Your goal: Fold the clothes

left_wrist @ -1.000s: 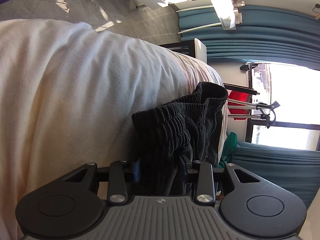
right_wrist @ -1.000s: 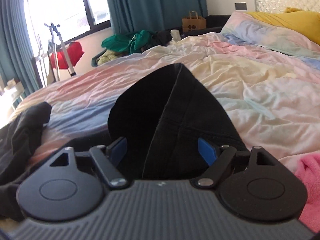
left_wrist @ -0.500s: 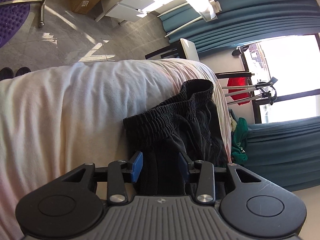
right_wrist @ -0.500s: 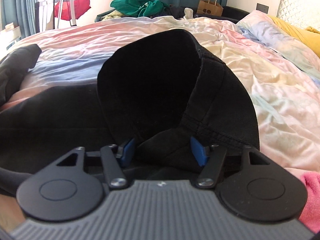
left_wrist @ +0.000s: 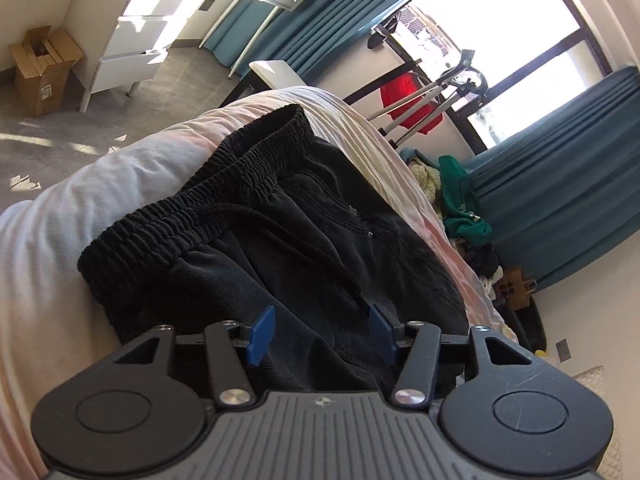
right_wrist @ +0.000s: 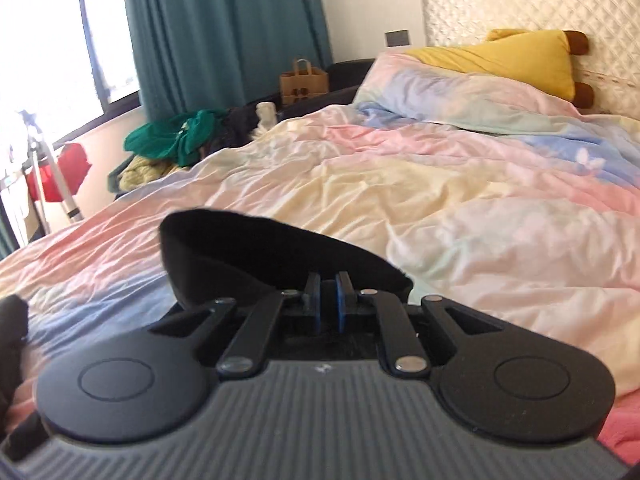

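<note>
Black shorts (left_wrist: pixel 304 240) with a ribbed elastic waistband lie on the pastel bed cover (left_wrist: pixel 72 208) near the bed's edge. My left gripper (left_wrist: pixel 322 330) is open, its blue pads spread just above the shorts' fabric, holding nothing. In the right wrist view my right gripper (right_wrist: pixel 328 300) is shut on a fold of the shorts (right_wrist: pixel 256 256), which rises as a black flap ahead of the pads. Another bit of the black cloth (right_wrist: pixel 12 344) shows at the left edge.
Pastel pillow (right_wrist: pixel 460 92) and yellow plush cushion (right_wrist: pixel 516 56) lie at the headboard. A pink cloth (right_wrist: pixel 624 428) lies at the right edge. Green clothes pile (right_wrist: pixel 176 136), paper bag (right_wrist: pixel 304 80) and teal curtains stand beyond the bed. White drawers (left_wrist: pixel 132 56) and a cardboard box (left_wrist: pixel 40 68) are on the floor.
My left gripper let go of the waistband and opened; the shorts now lie flatter on the bed. My right gripper closed on a fold of the shorts and drew back.
</note>
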`<act>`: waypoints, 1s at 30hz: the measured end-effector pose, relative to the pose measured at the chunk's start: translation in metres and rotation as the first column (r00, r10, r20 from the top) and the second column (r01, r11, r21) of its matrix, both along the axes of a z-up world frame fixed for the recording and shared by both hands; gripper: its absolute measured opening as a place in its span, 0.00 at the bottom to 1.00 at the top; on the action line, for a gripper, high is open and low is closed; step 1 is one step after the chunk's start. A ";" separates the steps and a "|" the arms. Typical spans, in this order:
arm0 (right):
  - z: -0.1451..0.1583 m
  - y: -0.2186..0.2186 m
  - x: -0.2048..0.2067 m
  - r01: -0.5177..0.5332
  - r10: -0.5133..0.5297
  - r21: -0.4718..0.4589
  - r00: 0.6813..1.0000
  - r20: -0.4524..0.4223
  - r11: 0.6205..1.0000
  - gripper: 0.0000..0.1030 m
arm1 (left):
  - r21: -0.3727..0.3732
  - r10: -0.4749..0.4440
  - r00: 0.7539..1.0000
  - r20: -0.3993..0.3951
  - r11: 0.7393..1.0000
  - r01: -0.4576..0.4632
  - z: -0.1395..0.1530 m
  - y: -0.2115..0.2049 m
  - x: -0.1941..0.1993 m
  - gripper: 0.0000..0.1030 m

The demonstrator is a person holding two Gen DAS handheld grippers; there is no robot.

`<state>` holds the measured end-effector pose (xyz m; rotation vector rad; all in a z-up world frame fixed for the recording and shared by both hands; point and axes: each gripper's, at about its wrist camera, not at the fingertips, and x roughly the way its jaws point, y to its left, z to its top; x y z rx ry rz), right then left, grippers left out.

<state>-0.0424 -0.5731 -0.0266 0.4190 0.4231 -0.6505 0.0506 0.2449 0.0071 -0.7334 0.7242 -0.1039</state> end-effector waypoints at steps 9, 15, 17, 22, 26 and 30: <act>-0.043 -0.039 -0.024 0.234 -0.227 0.180 0.972 -0.058 0.956 0.14 | 0.301 -0.170 0.984 -0.063 0.936 0.181 -0.032 -0.079 0.027 0.56; 0.007 0.006 -0.018 0.189 -0.192 0.045 0.980 0.055 0.981 0.16 | 0.547 -0.239 0.965 -0.110 0.796 0.260 -0.043 -0.114 0.015 0.56; 0.032 0.032 -0.009 0.107 -0.106 -0.006 0.990 0.092 0.994 0.20 | 0.613 -0.260 0.955 -0.141 0.734 0.291 -0.049 -0.128 0.007 0.58; 0.072 0.094 0.010 -0.005 0.021 -0.124 0.992 0.125 0.992 0.51 | 0.701 -0.296 0.929 -0.220 0.615 0.362 -0.064 -0.153 -0.004 0.58; 0.069 0.141 0.033 -0.196 0.200 -0.061 0.977 0.072 0.979 0.62 | 0.709 -0.294 0.925 -0.240 0.598 0.374 -0.069 -0.155 -0.005 0.59; 0.043 0.197 0.060 -0.397 0.398 0.032 0.917 -0.024 0.917 0.61 | 0.715 -0.293 0.925 -0.242 0.590 0.374 -0.069 -0.154 -0.005 0.59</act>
